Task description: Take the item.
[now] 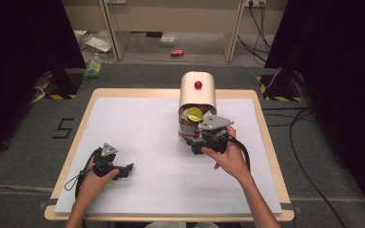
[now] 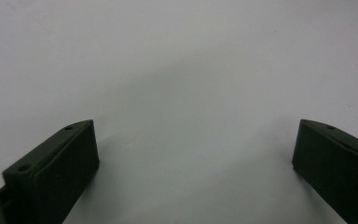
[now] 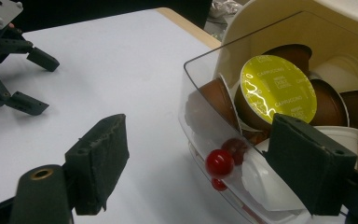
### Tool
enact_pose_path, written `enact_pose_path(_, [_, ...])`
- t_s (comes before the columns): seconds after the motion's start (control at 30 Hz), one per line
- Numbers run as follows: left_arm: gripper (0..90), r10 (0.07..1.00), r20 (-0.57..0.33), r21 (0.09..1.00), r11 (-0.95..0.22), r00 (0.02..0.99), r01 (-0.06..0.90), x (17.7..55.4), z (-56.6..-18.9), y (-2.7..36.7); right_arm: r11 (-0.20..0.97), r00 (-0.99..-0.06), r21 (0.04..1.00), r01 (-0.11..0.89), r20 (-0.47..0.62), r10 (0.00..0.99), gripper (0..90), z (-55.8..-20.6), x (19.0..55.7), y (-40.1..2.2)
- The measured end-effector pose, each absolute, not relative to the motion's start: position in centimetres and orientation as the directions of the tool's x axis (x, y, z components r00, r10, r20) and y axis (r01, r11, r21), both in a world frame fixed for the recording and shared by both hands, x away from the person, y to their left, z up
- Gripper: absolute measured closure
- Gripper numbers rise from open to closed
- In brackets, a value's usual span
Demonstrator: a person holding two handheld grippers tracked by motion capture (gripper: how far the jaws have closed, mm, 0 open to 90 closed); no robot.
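A cream capsule dispenser (image 1: 198, 95) stands at the back middle of the white mat (image 1: 138, 123). Its clear drawer (image 3: 196, 107) is pulled out and holds several coffee capsules, one with a yellow foil lid (image 3: 278, 88). My right gripper (image 3: 200, 140) is open at the drawer's front. The drawer's red knob (image 3: 219, 163) sits between the jaws, and neither pad touches it. The right-hand jaw overlaps the drawer's side. My left gripper (image 2: 196, 126) rests open on the mat at the front left, with nothing between its fingers; it is also in the right gripper view (image 3: 37, 81).
The wooden table edge (image 1: 266, 137) frames the mat. A second red knob (image 1: 198, 85) tops the dispenser. On the floor beyond lie a red can (image 1: 177, 52), a green bottle (image 1: 94, 66) and cables (image 1: 299, 156). Bare mat lies between the two grippers.
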State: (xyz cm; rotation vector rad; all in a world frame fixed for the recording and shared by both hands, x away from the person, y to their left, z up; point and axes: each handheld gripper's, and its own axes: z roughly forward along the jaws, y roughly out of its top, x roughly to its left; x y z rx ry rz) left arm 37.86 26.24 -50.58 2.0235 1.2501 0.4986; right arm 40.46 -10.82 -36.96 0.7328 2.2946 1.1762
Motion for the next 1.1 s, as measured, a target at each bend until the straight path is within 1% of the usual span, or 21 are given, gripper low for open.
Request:
enact_pose_path(0.27, [0.0, 0.887, -0.036, 0.729, -0.292, 0.461, 0.619, 37.9, -50.6, 26.2, 0.497, -0.762, 0.831, 0.251, -0.148, 0.631, 21.5, -37.0, 40.1, -11.0])
enact_pose_path(0.47, [0.0, 0.887, -0.036, 0.729, -0.292, 0.461, 0.619, 37.9, -50.6, 26.2, 0.502, -0.774, 0.826, 0.258, -0.135, 0.619, 23.4, -37.1, 39.1, -11.2])
enact_pose_path(1.1, [0.0, 0.887, -0.036, 0.729, -0.292, 0.461, 0.619, 37.9, -50.6, 26.2, 0.525, -0.780, 0.815, 0.245, -0.156, 0.606, 23.8, -37.7, 37.0, -11.2])
